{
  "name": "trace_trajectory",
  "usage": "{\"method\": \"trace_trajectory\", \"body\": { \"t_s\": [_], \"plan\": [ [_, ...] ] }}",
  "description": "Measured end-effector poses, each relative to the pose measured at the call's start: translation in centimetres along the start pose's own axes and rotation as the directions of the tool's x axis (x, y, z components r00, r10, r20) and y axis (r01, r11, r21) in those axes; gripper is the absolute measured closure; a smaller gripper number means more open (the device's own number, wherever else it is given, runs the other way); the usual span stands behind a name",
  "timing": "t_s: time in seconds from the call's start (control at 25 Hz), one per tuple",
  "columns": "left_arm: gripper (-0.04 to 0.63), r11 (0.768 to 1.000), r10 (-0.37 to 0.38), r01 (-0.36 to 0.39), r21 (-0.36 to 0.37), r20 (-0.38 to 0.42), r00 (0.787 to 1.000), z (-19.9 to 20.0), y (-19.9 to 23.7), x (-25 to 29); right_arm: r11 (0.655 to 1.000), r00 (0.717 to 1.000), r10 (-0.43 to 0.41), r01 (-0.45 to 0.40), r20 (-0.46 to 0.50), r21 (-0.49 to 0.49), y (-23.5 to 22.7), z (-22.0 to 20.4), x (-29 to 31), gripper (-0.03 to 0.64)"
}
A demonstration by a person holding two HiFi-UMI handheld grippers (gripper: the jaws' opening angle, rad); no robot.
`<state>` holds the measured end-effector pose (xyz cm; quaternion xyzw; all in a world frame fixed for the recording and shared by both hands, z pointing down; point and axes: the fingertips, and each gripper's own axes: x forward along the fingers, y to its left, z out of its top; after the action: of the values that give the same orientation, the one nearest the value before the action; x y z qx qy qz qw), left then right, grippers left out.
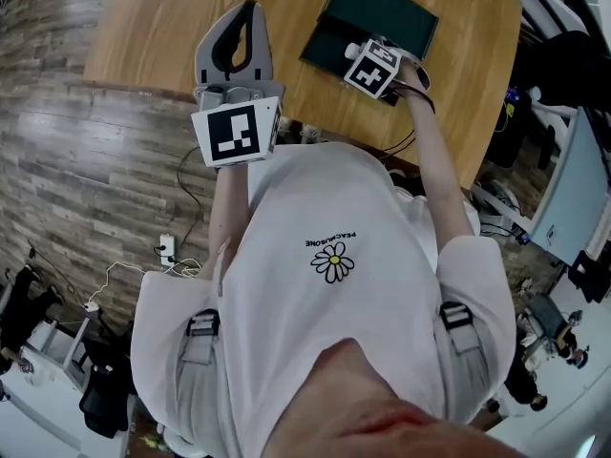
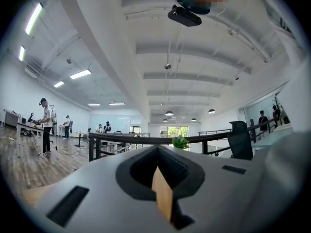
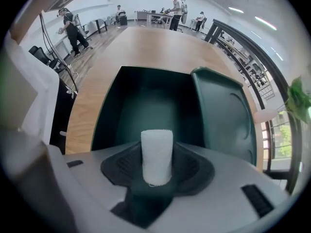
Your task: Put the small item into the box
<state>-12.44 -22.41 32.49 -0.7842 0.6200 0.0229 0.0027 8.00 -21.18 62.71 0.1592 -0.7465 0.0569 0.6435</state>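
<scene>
A small white roll [image 3: 156,149] stands upright between the jaws of my right gripper [image 3: 156,173], which is shut on it. The roll hangs over the open dark green box [image 3: 146,101], whose lid [image 3: 221,115] lies open to the right. In the head view the right gripper [image 1: 372,65] is over the near edge of the box [image 1: 377,12] on the wooden table [image 1: 162,36]; the roll is hidden there. My left gripper [image 1: 250,12] is raised off the table's left part, tips together, with nothing held. In the left gripper view its jaws [image 2: 158,152] point out at the room.
A power strip and cables [image 1: 167,248] lie on the wood floor left of the person. A black railing [image 2: 121,140] and a green plant [image 2: 180,141] stand beyond the left gripper. People stand at desks [image 3: 170,6] past the table's far end.
</scene>
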Motion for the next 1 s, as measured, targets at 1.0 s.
{"method": "trace_trajectory", "body": {
  "t_s": [1.0],
  "plan": [
    [0.578,0.998,-0.067,0.067,0.014,0.047,0.997,1.2,-2.2,0.5,0.995,0.988,-0.098,0.094,0.12,0.041,-0.3,0.0,-1.5,0.387]
  ]
}}
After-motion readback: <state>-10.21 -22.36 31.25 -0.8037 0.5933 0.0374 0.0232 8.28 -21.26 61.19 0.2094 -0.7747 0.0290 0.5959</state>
